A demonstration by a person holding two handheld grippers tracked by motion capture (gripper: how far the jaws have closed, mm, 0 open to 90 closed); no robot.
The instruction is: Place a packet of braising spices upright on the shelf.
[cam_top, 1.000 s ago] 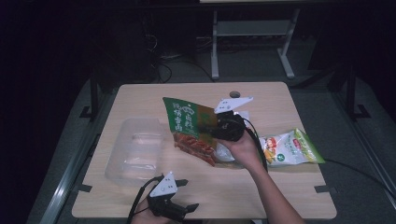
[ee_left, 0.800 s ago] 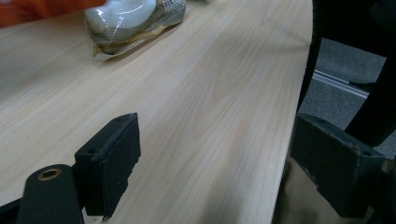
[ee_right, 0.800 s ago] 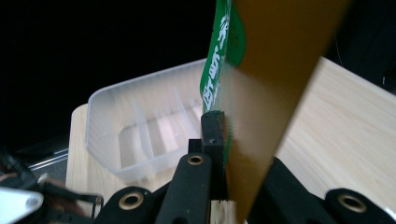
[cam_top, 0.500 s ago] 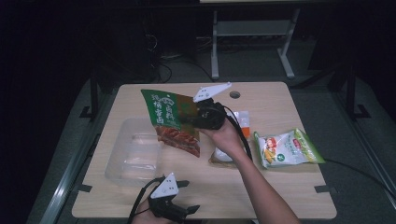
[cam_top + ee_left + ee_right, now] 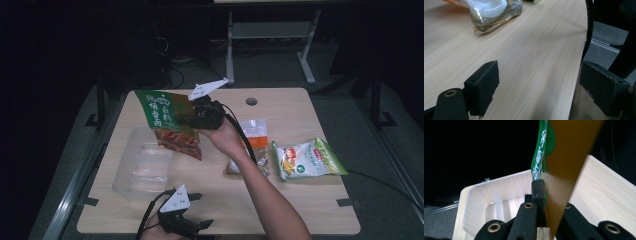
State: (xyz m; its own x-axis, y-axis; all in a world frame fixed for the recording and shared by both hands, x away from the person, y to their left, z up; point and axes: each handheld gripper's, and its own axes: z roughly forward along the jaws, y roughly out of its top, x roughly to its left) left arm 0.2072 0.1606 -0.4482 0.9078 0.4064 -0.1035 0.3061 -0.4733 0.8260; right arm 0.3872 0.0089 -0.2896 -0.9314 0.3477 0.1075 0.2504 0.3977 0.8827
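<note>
My right gripper (image 5: 192,120) is shut on a green and red snack bag (image 5: 167,125), which hangs in the air over the right edge of a clear plastic tray (image 5: 137,172). In the right gripper view the bag (image 5: 564,165) stands edge-on between the closed jaws, with the tray (image 5: 481,200) below. My left gripper (image 5: 197,210) rests low at the table's front edge, open, with nothing between its jaws. Its view looks along the wooden table (image 5: 529,55) at a clear packet (image 5: 494,12).
A clear packet with orange print (image 5: 250,150) lies at the table's middle right. A white and green snack bag (image 5: 307,160) lies further right. A round cable hole (image 5: 251,101) sits near the far edge. A metal stand (image 5: 270,35) is behind the table.
My right gripper has carried the green and red bag leftward and a little higher, from mid-table to above the tray's right edge. The left gripper has stayed put.
</note>
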